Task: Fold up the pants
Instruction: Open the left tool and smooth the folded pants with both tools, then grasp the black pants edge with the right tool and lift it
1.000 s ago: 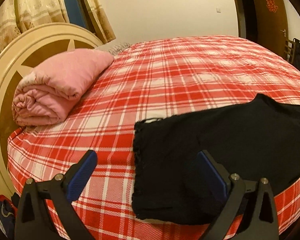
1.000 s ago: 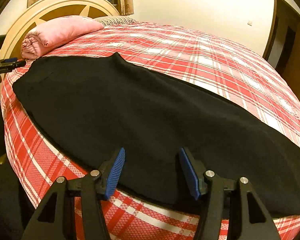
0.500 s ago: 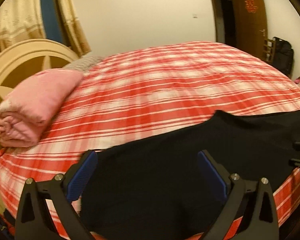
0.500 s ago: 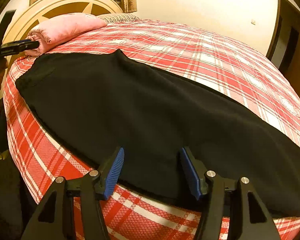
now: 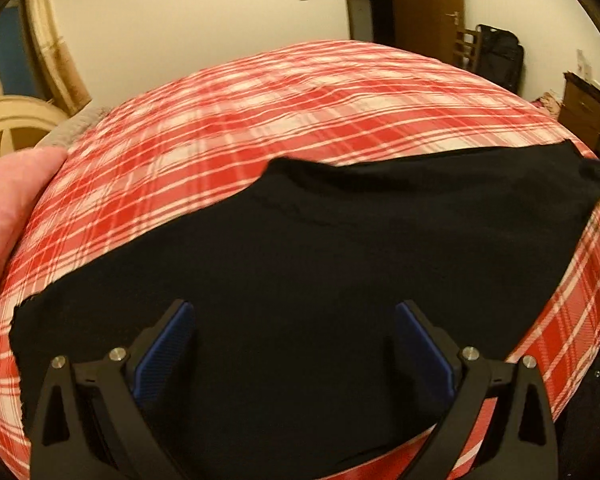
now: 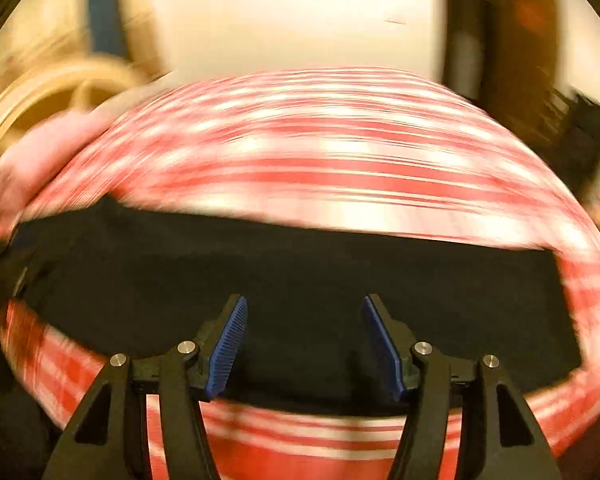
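Note:
Black pants (image 5: 340, 264) lie flat along the near edge of a red plaid bed (image 5: 300, 112). In the left wrist view my left gripper (image 5: 294, 320) is wide open above the cloth near the bed's edge, nothing between its blue pads (image 5: 162, 356). The right wrist view is heavily motion-blurred; it shows the same pants (image 6: 300, 264) as a dark band. My right gripper (image 6: 302, 316) is open over their near edge, holding nothing. Whether either gripper touches the cloth cannot be told.
A folded pink quilt (image 5: 8, 208) lies at the left by the cream headboard (image 5: 12, 124). A brown door (image 5: 428, 4), a dark bag (image 5: 498, 60) and a wooden dresser (image 5: 592, 116) stand beyond the bed at the right.
Both views have swung right across the bed. The left gripper now hangs over the middle of the pants instead of their left end. The right view has gone blurred from fast motion.

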{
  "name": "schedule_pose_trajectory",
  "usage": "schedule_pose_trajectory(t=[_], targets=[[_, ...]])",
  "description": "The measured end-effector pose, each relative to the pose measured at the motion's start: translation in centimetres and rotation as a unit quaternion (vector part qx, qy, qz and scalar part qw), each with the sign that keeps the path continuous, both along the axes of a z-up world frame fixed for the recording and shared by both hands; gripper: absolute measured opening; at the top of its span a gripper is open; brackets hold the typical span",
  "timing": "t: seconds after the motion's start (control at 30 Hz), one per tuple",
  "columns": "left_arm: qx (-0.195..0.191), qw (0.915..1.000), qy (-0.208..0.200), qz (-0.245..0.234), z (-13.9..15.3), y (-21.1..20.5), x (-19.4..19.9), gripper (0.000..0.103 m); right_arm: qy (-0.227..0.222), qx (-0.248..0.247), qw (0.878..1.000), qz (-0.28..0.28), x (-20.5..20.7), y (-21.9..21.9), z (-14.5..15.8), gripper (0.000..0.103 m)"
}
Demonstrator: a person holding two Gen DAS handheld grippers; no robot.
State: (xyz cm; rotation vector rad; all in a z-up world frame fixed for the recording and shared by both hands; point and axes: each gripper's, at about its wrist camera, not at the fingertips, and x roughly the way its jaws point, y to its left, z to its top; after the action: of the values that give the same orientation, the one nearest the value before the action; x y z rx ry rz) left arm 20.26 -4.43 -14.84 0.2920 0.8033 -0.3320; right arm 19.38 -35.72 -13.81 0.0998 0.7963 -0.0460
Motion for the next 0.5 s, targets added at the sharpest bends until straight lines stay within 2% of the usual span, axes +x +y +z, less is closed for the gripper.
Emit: schedule_pose_trajectory(t=[0.07, 0.13, 0.17, 0.27, 0.33, 0.4, 0.5], targets=[[-0.005, 0.9999, -0.003, -0.009, 0.5, -1.0, 0.0, 0.102, 0.0, 0.025, 0.996, -0.082, -0.9, -6.3, 0.6, 0.061], [-0.016, 0.9996, -0.007, -0.021, 0.9, -1.9, 0.0, 0.102, 0.011, 0.044, 0.988, -0.148, -2.1, -11.0, 0.7, 0.051], [-0.018, 0.9995, -0.008, -0.026, 0.9, -2.2, 0.0, 0.102, 0.017, 0.054, 0.983, -0.174, -2.8, -13.3, 0.5, 0.044], [-0.004, 0.9991, -0.003, -0.043, 0.1, -3.8, 0.2, 0.103, 0.043, 0.056, 0.972, -0.225, -4.6, -17.7, -0.9, 0.041], [0.016, 0.9987, 0.008, -0.049, -1.0, -4.6, 0.3, 0.103, 0.073, 0.065, 0.968, -0.23, -4.8, -19.0, -2.2, 0.04], [0.034, 0.9975, 0.021, -0.059, -2.1, -5.0, 0.2, 0.103, 0.087, 0.054, 0.967, -0.232, -5.2, -19.3, -2.9, 0.039], [0.014, 0.9979, 0.024, -0.058, -2.2, -4.1, -0.5, 0.103, 0.107, 0.056, 0.97, -0.213, -5.6, -19.1, -3.1, 0.039]])
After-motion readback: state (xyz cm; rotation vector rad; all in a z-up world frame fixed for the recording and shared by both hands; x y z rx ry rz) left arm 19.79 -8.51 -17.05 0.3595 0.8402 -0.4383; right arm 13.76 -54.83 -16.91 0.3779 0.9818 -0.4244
